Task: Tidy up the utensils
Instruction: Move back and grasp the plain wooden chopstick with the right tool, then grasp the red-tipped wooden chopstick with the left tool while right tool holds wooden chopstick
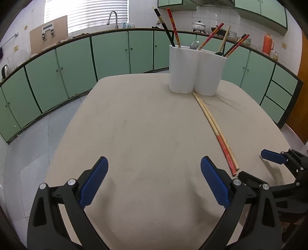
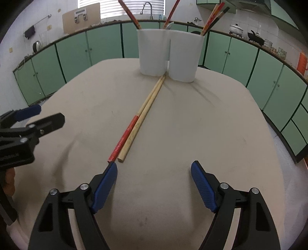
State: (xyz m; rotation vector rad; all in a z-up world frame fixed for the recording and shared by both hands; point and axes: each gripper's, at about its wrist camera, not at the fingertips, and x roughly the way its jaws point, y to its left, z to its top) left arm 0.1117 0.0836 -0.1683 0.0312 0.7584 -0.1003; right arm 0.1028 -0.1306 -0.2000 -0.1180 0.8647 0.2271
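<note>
Blue-padded fingers of the left gripper stand wide apart over bare cloth at the near edge of the table, with nothing between them. In the right wrist view the right gripper also has its jaws spread and empty; its left fingertip sits just beside the near ends of two chopsticks lying on the cloth, though whether it touches them I cannot tell.

Those chopsticks lie side by side, touching along their length: a red-handled chopstick and a plain bamboo chopstick. They run diagonally away from the grippers, and their far tips reach the foot of the white utensil holder, at the seam between its two compartments.

That holder stands upright near the far edge of the table. More chopsticks, red and dark ones, lean out of both compartments, and a metal spoon shows at the middle rim.

Beyond the table a row of green cabinets runs under a counter with a faucet, a white pot and an orange thermos.
</note>
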